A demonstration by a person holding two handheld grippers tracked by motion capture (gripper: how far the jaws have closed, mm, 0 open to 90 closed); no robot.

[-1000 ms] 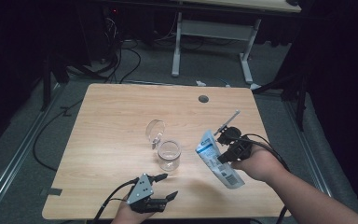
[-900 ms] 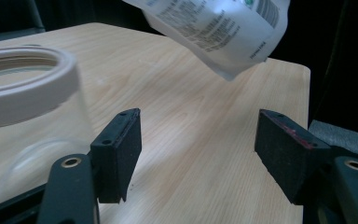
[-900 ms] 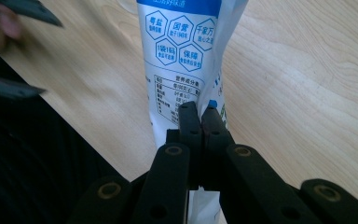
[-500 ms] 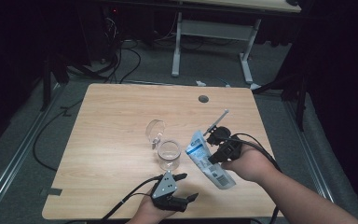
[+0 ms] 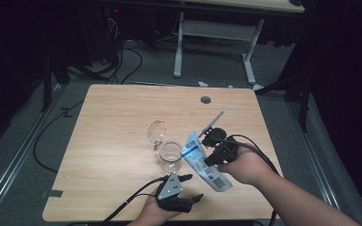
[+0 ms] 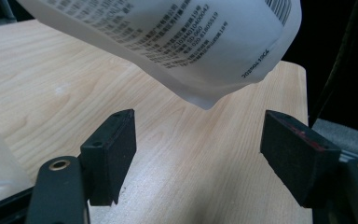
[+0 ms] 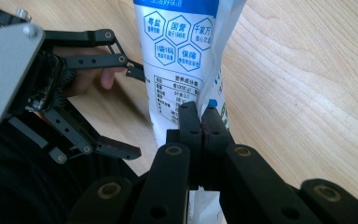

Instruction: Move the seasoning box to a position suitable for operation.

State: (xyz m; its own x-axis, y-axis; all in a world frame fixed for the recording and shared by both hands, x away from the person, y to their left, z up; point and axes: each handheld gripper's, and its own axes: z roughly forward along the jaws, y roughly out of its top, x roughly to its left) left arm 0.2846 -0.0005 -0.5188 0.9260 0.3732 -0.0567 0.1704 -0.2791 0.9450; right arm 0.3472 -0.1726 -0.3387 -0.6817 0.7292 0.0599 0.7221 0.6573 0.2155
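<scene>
A white and blue printed pouch (image 5: pixel 199 159) hangs tilted over the wooden table (image 5: pixel 113 122), its top end beside an upright clear glass (image 5: pixel 170 157). My right gripper (image 5: pixel 208 157) is shut on the pouch's edge; in the right gripper view the jaws pinch the pouch (image 7: pixel 186 46) low on its printed side. My left gripper (image 5: pixel 194 187) is open near the table's front edge, just below the pouch's bottom end. In the left gripper view the pouch's bottom (image 6: pixel 182 42) hangs above and ahead of the spread jaws, untouched. A second clear glass (image 5: pixel 156 133) lies tilted behind the upright one.
A round cable hole (image 5: pixel 205 100) sits near the table's far edge. Cables trail from both grippers off the front edge. Behind the table stand a white desk frame (image 5: pixel 179 47) and floor cables. The left gripper (image 7: pixel 133 112) is close to the pouch in the right gripper view.
My left gripper has moved right along the front edge toward the pouch. My right gripper has carried the pouch left, closer to the upright glass.
</scene>
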